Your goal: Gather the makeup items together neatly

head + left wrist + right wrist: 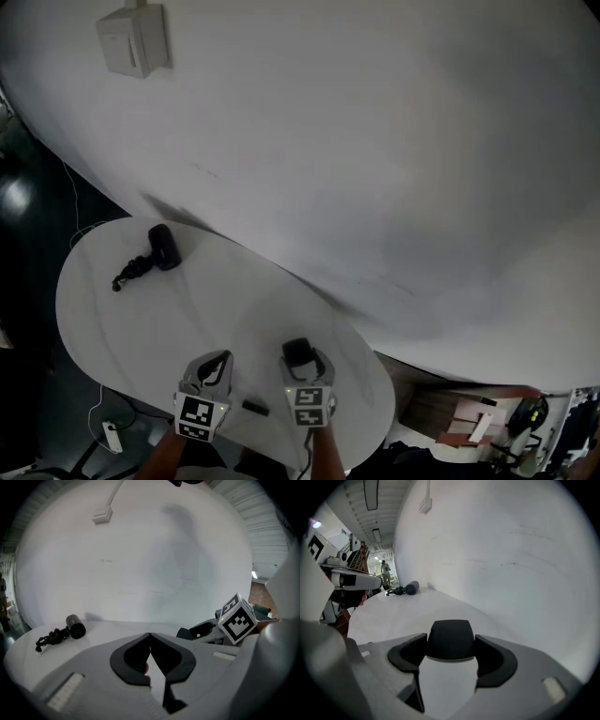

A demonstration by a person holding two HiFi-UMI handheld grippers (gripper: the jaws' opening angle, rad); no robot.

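My right gripper (298, 357) (451, 641) is shut on a black makeup case (451, 634) (297, 351), which fills the gap between both pads, just above the round white table (112, 319). To its left, my left gripper (215, 364) (150, 635) is shut with its tips touching and nothing between them. A small dark stick-like item (255, 408) lies on the table between the two grippers. A black cylinder with a coiled cord (161, 249) (75, 626) (410, 588) lies at the table's far left. In the left gripper view, the right gripper (202, 631) shows at the right.
A curved white wall (375, 141) runs close behind the table and carries a small white box (136, 39). The floor around is dark, with a white plug and cable (112, 434) at the lower left. Wooden furniture (469, 422) stands at the lower right.
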